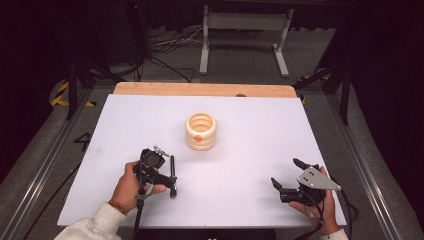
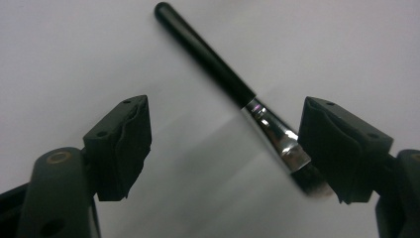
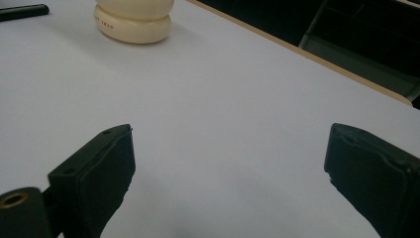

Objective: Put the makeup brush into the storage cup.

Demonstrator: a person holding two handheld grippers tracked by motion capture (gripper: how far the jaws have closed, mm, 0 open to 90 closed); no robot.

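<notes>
Looking down from the high view, we see a white bench [image 1: 250, 165] with a cream ribbed cup [image 1: 201, 131] standing upright near its middle. Our right gripper [image 1: 286, 174] sits low at the bench's near right corner, well apart from the cup, its jaws spread wide over bare surface. Our left gripper [image 1: 165, 172] hovers at the near left, also spread wide and holding nothing. Between its jaws lies a black brush [image 2: 218, 69], flat on the bench; its silver collar and bristles sit just beside one jaw, its handle pointing away from the gripper.
</notes>
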